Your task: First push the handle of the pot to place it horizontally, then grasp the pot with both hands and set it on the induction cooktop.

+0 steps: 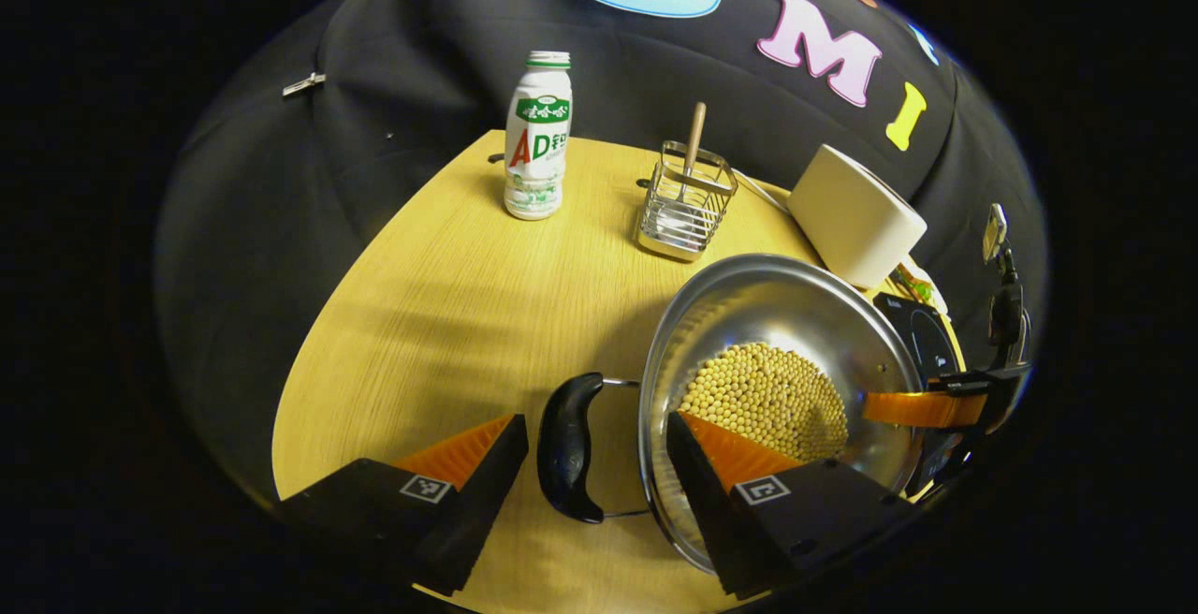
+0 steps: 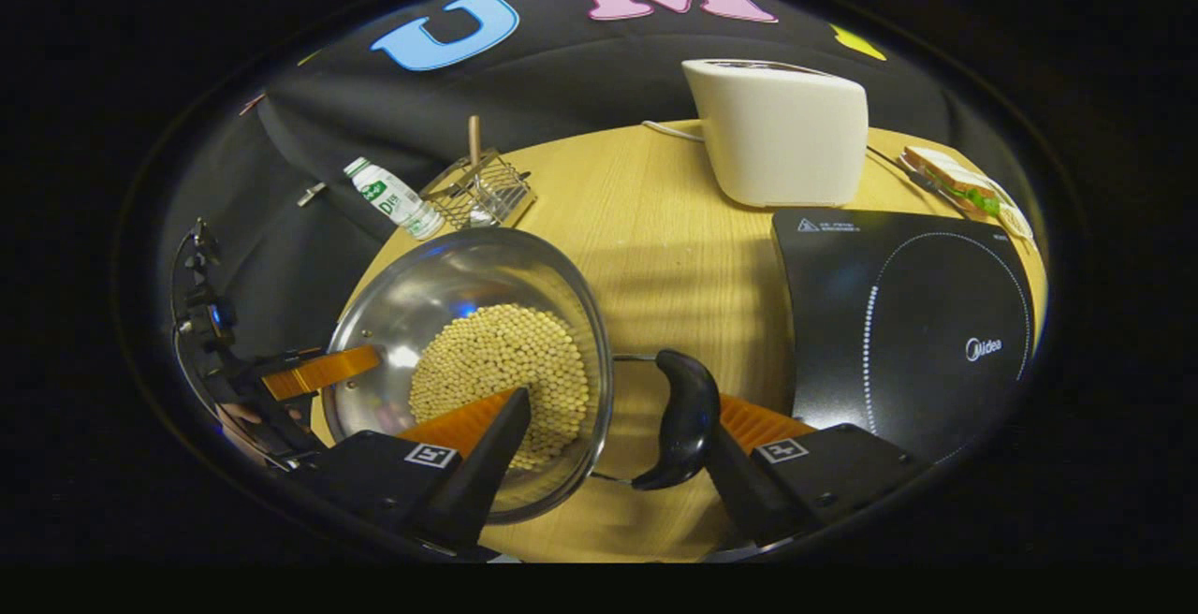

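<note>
A steel pot [image 1: 777, 305] [image 2: 449, 286] holding pale beans sits on the wooden table [image 1: 449, 314], with a black side handle at each end. My left gripper [image 1: 596, 422] is open and straddles one handle [image 1: 571, 445]: one finger is outside it, the other over the rim above the beans. My right gripper [image 2: 618, 403] is open around the opposite handle [image 2: 683, 417], its outer finger close against it and its inner finger over the beans. The black induction cooktop [image 2: 908, 333] [image 1: 922, 333] lies flat just beyond that handle.
A white appliance [image 2: 781, 132] [image 1: 856, 211] stands behind the cooktop, a wrapped sandwich [image 2: 964, 188] beside it. A drink bottle [image 1: 537, 141] [image 2: 393, 197] and a wire holder with a wooden-handled utensil [image 1: 686, 202] [image 2: 479, 188] stand at the back.
</note>
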